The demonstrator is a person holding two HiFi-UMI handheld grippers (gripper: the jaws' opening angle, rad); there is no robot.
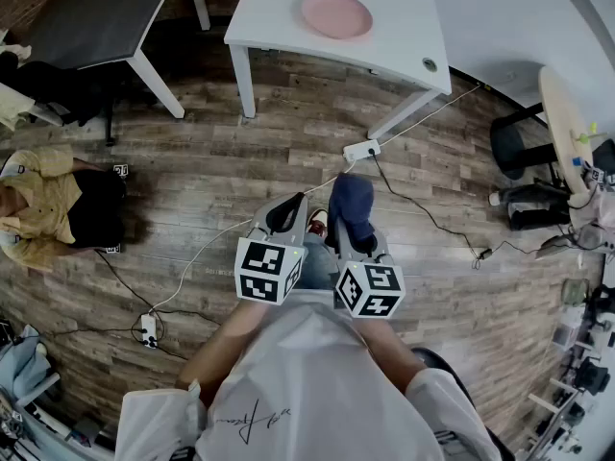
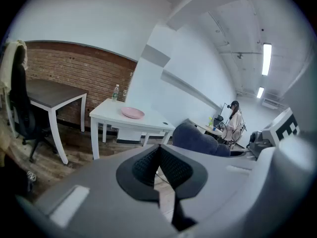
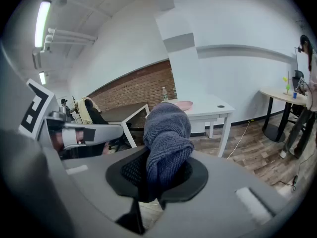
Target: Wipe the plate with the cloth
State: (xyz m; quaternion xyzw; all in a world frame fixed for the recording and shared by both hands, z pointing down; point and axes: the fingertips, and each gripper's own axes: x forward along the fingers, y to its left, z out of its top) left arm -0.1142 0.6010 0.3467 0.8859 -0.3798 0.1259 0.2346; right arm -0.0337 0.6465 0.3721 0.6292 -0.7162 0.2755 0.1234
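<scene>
Here, cloth [image 3: 166, 133] in right gripper [image 3: 158, 171].

A white table [image 1: 279, 12] bears a pink plate [image 1: 336, 14]. A dark table [image 1: 96, 17] stands beside it. A power strip [image 1: 361, 150] and cables [image 1: 423, 211] lie on the wooden floor [image 1: 221, 161].

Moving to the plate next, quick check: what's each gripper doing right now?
Left gripper: closed, nothing between its jaws.
Right gripper: closed on the blue cloth.
</scene>
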